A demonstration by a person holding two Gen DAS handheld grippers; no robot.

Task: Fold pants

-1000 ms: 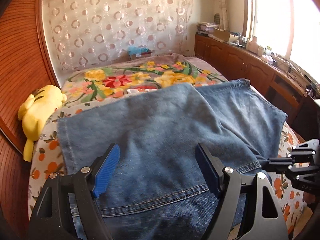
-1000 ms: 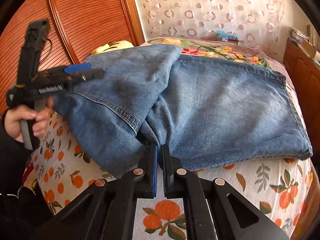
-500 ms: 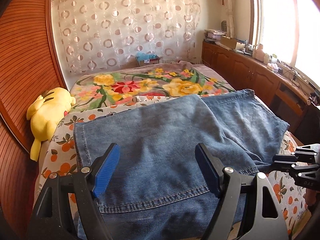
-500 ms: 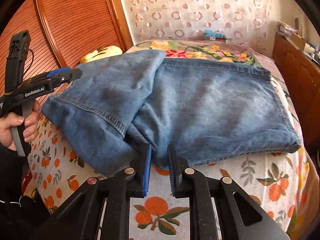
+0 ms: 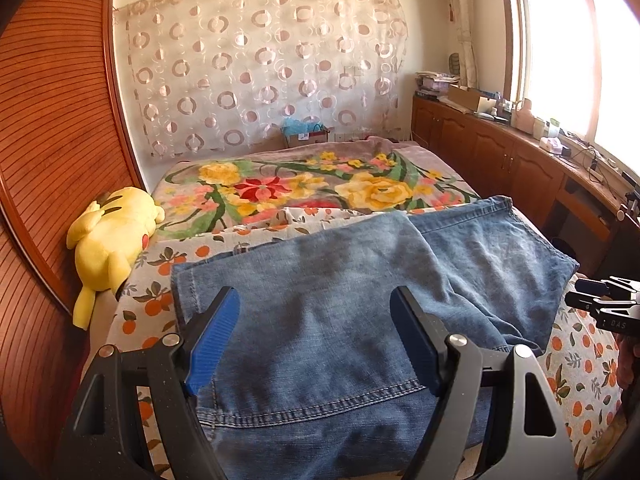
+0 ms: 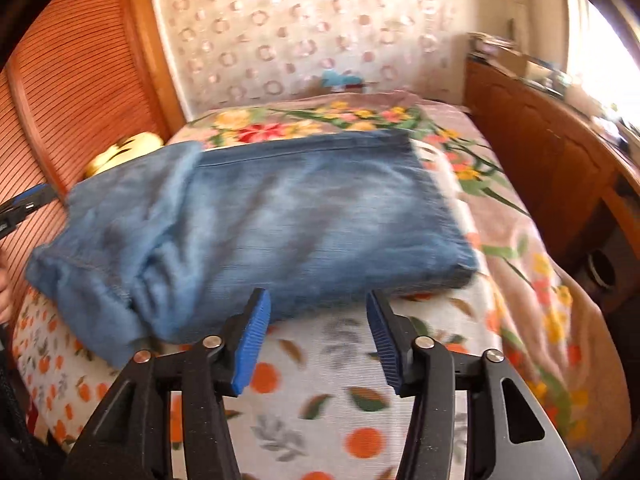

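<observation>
With the jeans (image 6: 280, 216) lying long-axis crosswise just ahead, right tongs (image 6: 316, 340), just opening, and wide-open left tongs (image 5: 316, 344) both hold nothing.

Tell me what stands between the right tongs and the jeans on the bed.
Nothing visible. The right tongs, jaws just opened and empty, hang over bare orange-print sheet just short of the near edge of the jeans. The yellow plush toy lies beyond the jeans, by the wooden wall.
</observation>
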